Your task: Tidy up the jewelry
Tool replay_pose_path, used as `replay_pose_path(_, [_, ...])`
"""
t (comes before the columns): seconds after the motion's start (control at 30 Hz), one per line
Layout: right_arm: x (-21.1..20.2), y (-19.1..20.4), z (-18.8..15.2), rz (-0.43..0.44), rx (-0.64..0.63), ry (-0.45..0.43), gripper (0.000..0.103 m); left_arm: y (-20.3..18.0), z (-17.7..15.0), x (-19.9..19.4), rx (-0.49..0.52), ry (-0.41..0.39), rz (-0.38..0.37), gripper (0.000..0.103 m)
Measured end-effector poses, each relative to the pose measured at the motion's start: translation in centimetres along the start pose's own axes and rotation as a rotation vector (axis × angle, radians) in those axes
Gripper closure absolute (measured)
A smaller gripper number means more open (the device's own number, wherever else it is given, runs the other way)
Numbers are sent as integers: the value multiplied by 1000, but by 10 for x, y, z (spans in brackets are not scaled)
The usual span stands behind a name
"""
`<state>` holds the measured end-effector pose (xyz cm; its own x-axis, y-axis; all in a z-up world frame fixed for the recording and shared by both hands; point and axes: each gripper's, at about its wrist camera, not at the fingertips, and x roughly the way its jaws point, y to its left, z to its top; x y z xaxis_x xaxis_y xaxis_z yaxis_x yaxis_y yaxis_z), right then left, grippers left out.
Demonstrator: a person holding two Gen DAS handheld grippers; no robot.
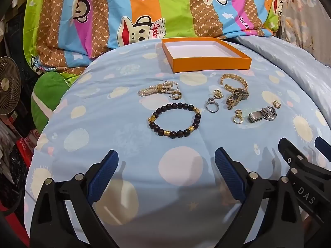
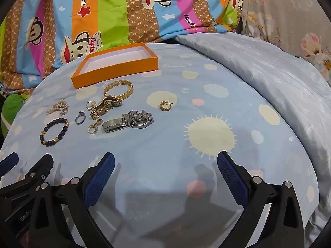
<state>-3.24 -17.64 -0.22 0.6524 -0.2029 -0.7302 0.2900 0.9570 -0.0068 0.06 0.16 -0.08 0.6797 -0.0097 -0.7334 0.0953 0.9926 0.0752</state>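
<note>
- Ahead of both tongs, on the blue bed cover point(image 1: 107, 128), the jewelry lies loose in front of the empty orange box point(image 1: 206, 61).
- Left tongs point(image 1: 166, 161) gape wide, holding nothing; the dark bead bracelet point(image 1: 174, 119) lies flat straight ahead of them, nearest.
- Right tongs point(image 2: 165, 163) are also spread and empty; the silver watch point(image 2: 128, 121) lies ahead and to their left, its long axis crosswise.
- Judged nearer: the left hand for the bracelet.

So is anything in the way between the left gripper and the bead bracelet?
No. Only bare blue quilt lies between the open left gripper and the bead bracelet.
</note>
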Motion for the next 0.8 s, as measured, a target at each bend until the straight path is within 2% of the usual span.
replay_pose_path(0.8, [0, 0, -1, 4, 1, 1, 5, 1, -3, 5, -2, 14, 8, 11])
